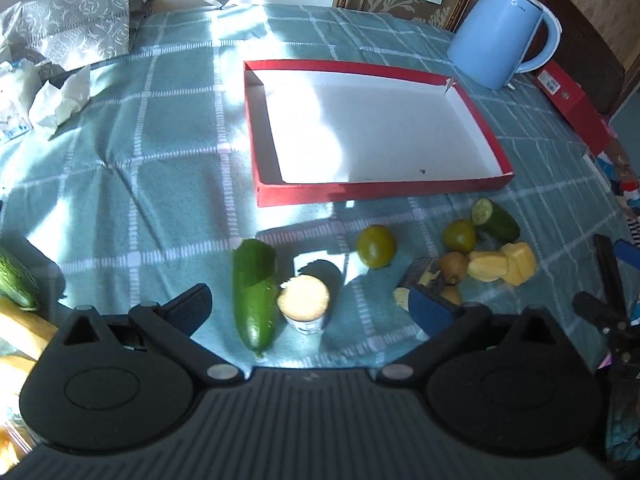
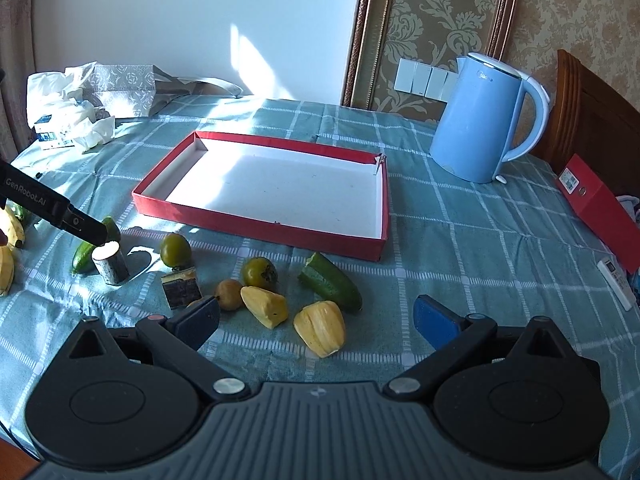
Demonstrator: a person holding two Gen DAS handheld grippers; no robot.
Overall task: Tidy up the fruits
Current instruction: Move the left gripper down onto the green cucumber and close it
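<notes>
In the left wrist view my left gripper [image 1: 312,312] is open, low over the cloth, with a long cucumber piece [image 1: 254,292] and a short pale-topped cut cylinder [image 1: 305,304] lying between its fingers. Two round green fruits [image 1: 376,246] [image 1: 459,235], a kiwi [image 1: 454,266] and yellow jackfruit pieces [image 1: 500,266] lie to its right. My right gripper [image 2: 316,320] is open just above two jackfruit pieces [image 2: 266,306] [image 2: 320,328], with a cucumber half [image 2: 330,286] behind them. The red tray [image 1: 360,192] [image 2: 256,230] holds nothing.
A blue kettle [image 2: 486,120] stands at the back right, beside a red box [image 2: 600,204] and a white remote [image 2: 616,284]. Crumpled tissues and a patterned bag [image 2: 120,84] sit at the back left. Bananas [image 2: 10,240] lie at the left edge. A dark-skinned chunk [image 2: 181,288] rests near the kiwi [image 2: 228,294].
</notes>
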